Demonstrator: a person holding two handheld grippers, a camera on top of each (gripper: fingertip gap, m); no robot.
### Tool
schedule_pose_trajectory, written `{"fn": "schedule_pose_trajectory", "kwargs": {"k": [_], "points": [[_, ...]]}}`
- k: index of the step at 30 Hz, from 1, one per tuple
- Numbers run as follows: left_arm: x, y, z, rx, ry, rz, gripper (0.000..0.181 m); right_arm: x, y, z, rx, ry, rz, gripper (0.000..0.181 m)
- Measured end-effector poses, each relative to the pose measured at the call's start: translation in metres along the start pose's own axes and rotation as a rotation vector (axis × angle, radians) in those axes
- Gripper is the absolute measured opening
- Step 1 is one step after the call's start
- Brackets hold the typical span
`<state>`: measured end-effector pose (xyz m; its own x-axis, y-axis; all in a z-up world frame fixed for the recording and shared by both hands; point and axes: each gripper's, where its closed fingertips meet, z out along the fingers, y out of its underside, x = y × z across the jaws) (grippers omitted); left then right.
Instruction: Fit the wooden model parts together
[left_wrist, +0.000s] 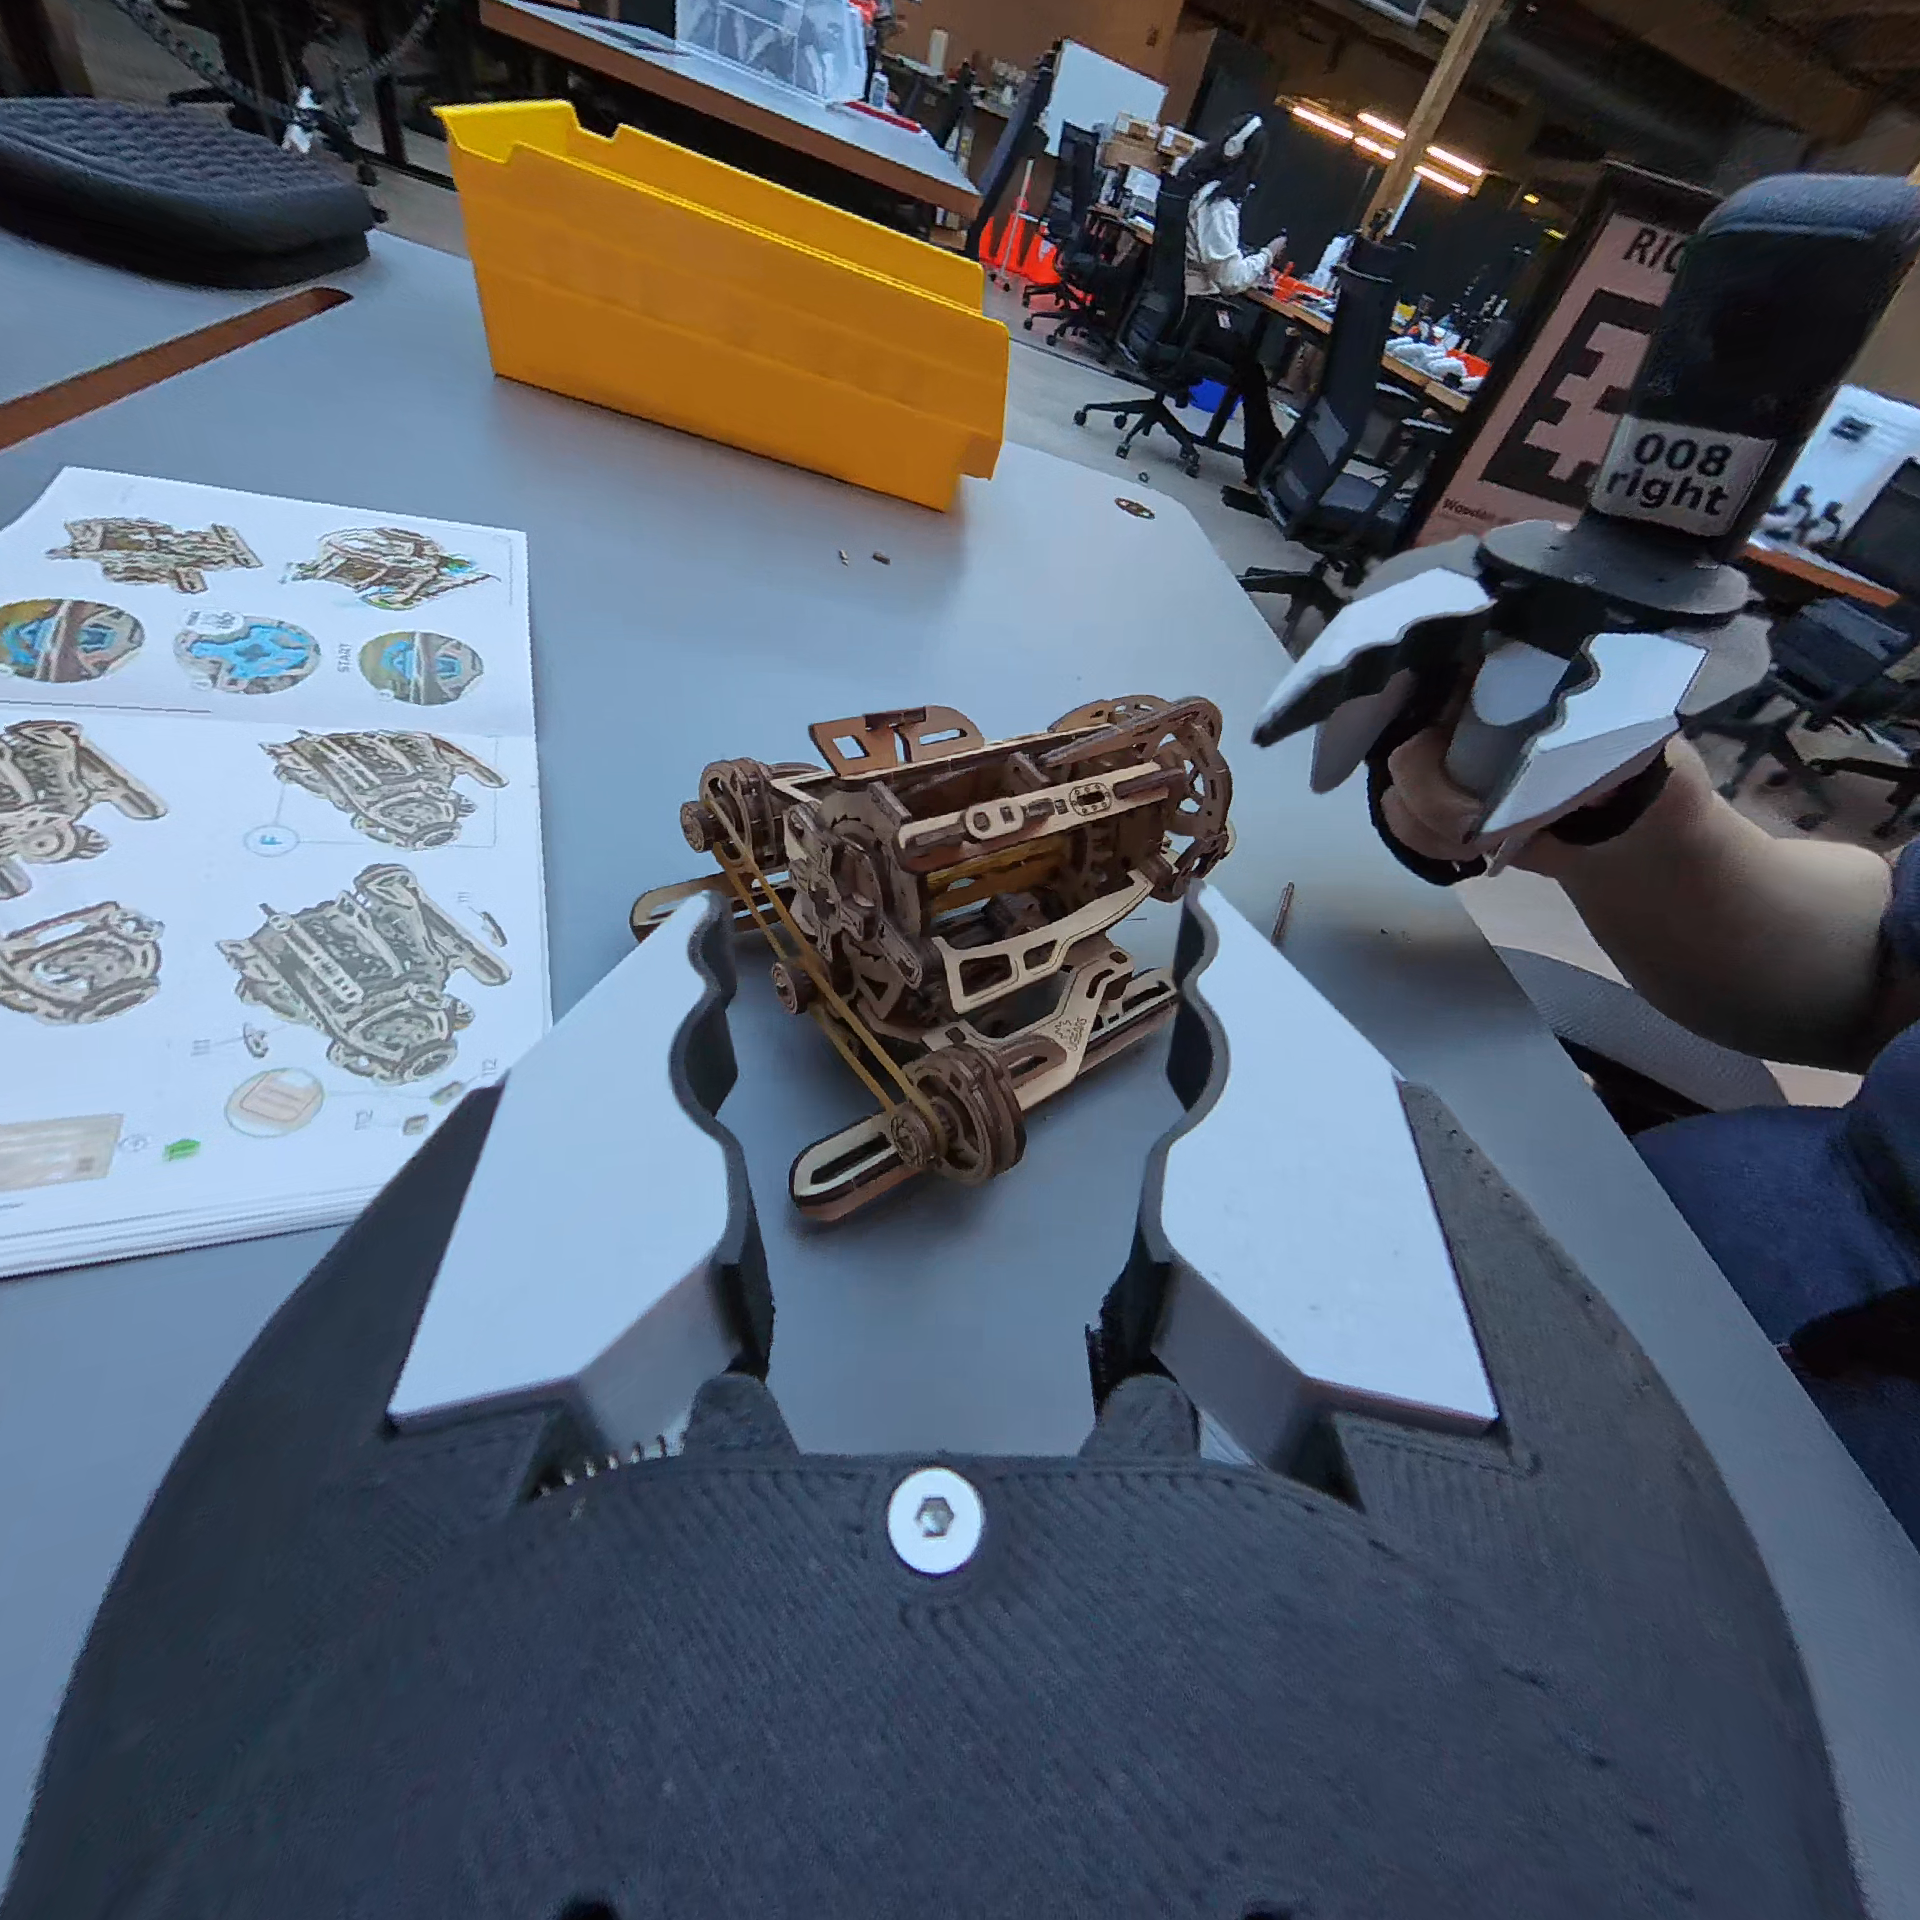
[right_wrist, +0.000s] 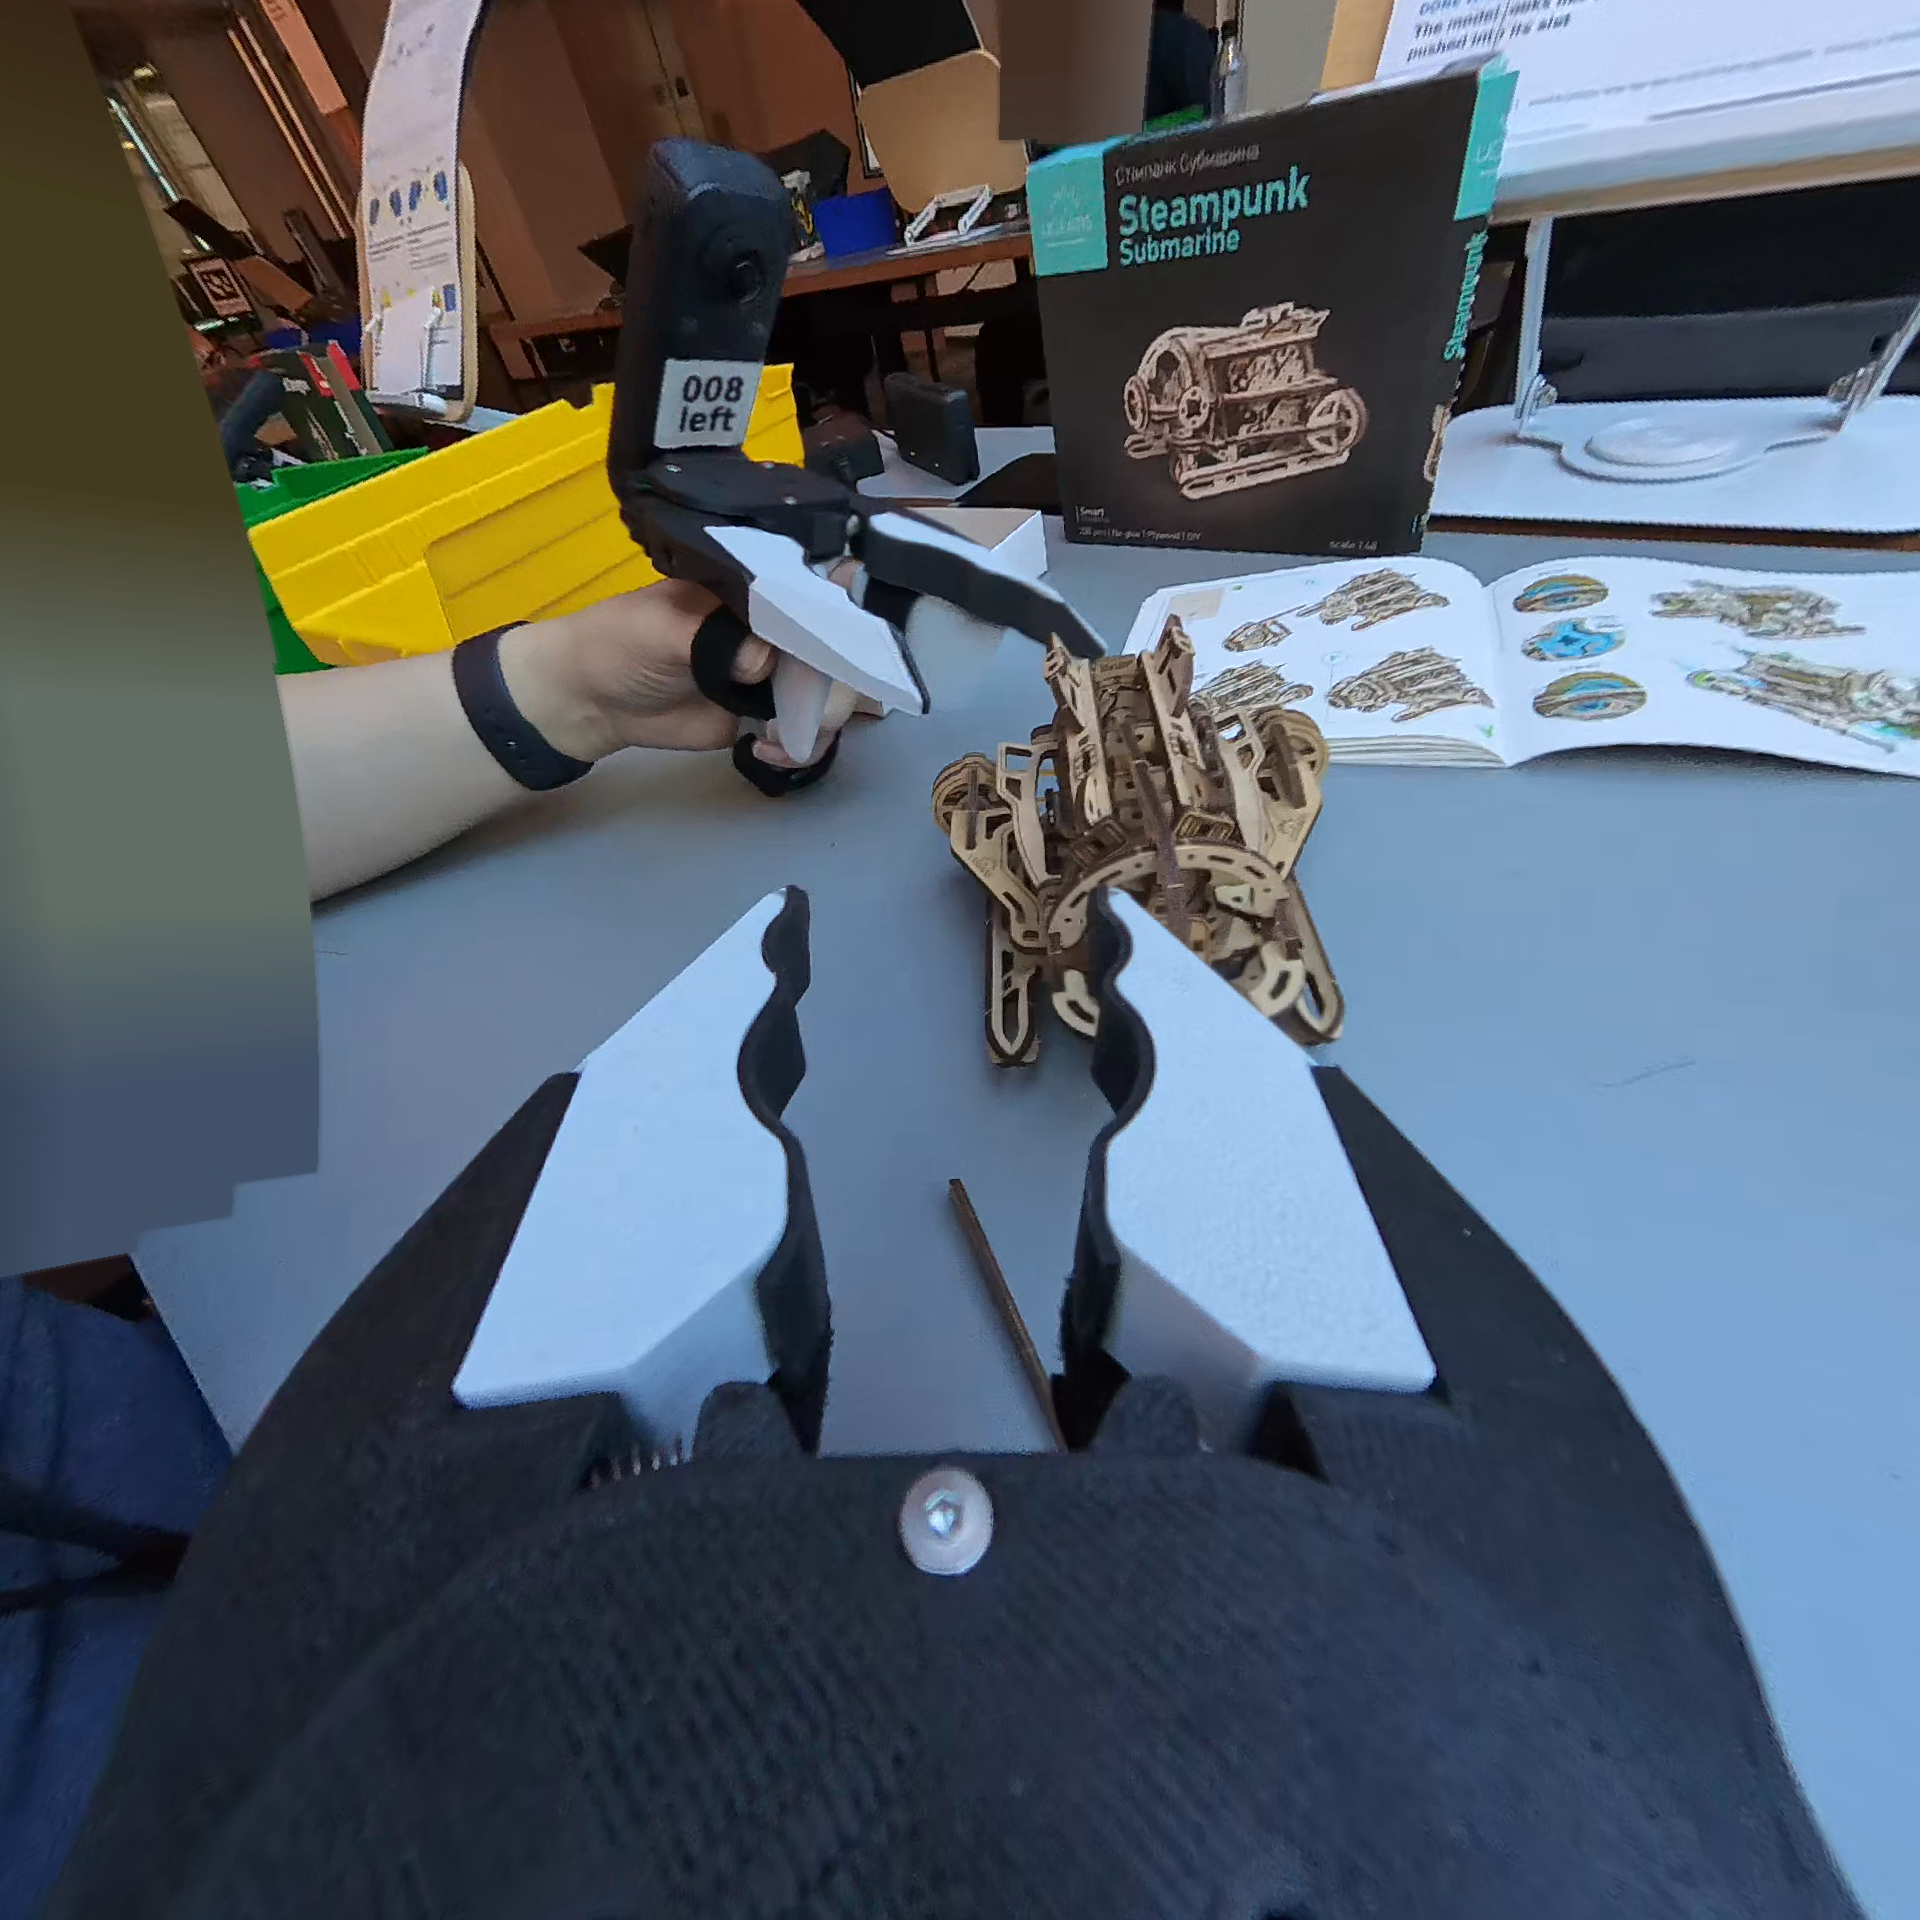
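In the left wrist view, the left gripper (left_wrist: 940, 914) sits at the bottom with its two grey fingers (left_wrist: 582, 1153) spread wide apart, gripping nothing. The wooden model (left_wrist: 935, 935) rests on the grey table (left_wrist: 675, 582) between the two fingertips and a little past them. It is tilted, with a thin band running over its small wheels. No finger touches it as far as the view shows.

At 9 o'clock from the model lies the open instruction booklet (left_wrist: 260, 831) with drawings of the build. At 11 o'clock, farther back, stands a yellow bin (left_wrist: 727, 312). At 3 o'clock the right gripper (left_wrist: 1455, 717) is held up in the air in a hand (left_wrist: 1455, 790) — its fingers are apart too and it holds nothing.

In the right wrist view, the right gripper (right_wrist: 951, 904) is spread wide again. A thin wooden stick (right_wrist: 1003, 1309) lies on the table between its fingers, close to the finger on the right of the picture, and I cannot tell if they touch. The model (right_wrist: 1132, 831) stands just past that fingertip, at about 1 o'clock. The left gripper (right_wrist: 997, 655) hangs at 11 o'clock, above the model's top. Farther back at 2 o'clock is the booklet (right_wrist: 1558, 655), and behind it — at 1 o'clock — the dark kit box (right_wrist: 1247, 312) stands upright.
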<state>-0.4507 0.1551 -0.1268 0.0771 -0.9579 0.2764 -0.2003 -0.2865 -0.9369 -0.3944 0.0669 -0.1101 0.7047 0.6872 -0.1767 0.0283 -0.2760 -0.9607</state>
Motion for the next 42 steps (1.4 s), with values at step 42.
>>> {"fn": "schedule_pose_trajectory", "kwargs": {"k": [42], "points": [[0.056, 0.03, -0.046, 0.034, -0.069, -0.058, 0.075, 0.044, -0.014, 0.052, -0.712, -0.06, -0.19, 0.067]]}}
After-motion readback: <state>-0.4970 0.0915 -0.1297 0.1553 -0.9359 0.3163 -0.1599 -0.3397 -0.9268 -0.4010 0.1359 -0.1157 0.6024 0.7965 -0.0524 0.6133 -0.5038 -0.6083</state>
